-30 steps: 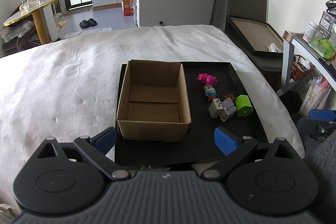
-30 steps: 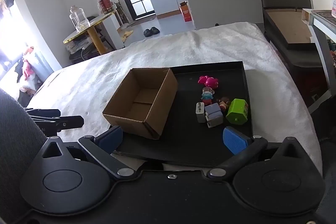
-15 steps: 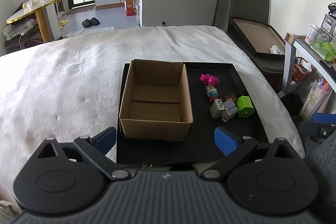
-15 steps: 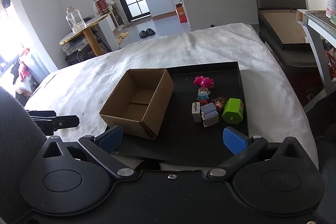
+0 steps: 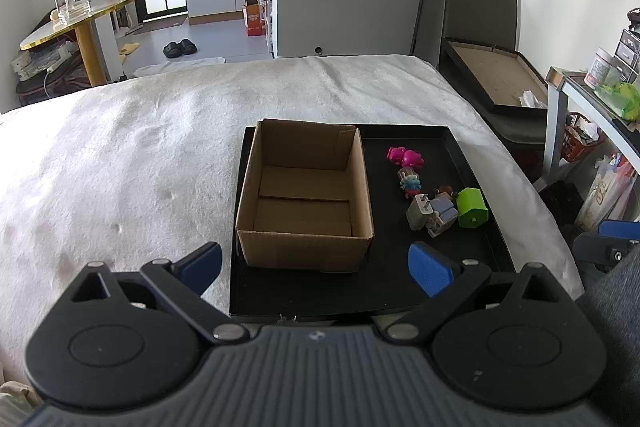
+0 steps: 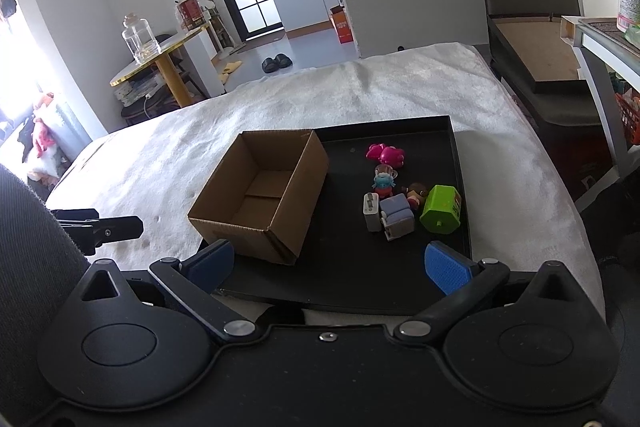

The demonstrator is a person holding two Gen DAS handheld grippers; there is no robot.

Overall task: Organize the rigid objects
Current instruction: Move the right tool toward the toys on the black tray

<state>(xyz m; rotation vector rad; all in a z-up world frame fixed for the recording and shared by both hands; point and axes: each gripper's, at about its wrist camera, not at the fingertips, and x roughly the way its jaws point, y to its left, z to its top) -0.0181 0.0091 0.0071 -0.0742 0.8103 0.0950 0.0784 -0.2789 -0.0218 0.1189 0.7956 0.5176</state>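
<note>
An empty open cardboard box (image 5: 306, 195) (image 6: 260, 195) stands on the left half of a black tray (image 5: 472, 251) (image 6: 348, 279) on a white bed. Right of the box lie small toys: a pink figure (image 5: 405, 157) (image 6: 386, 154), a small doll (image 5: 409, 181) (image 6: 384, 181), a grey plug (image 5: 418, 213) (image 6: 372, 211), a grey-blue block toy (image 5: 442, 213) (image 6: 396, 217) and a green toy house (image 5: 472, 207) (image 6: 442, 209). My left gripper (image 5: 315, 265) is open and empty, near the tray's front edge. My right gripper (image 6: 329, 265) is open and empty, also at the tray's front.
The white blanket (image 5: 120, 163) covers the bed around the tray. A dark chest with a brown top (image 5: 496, 83) and a shelf with clutter (image 5: 600, 95) stand to the right. A round yellow table with a glass jar (image 5: 72, 23) stands at the far left.
Both grippers have drawn back and risen slightly, so the tray and box look a little smaller and farther. Nothing on the tray has moved. Both grippers stay open.
</note>
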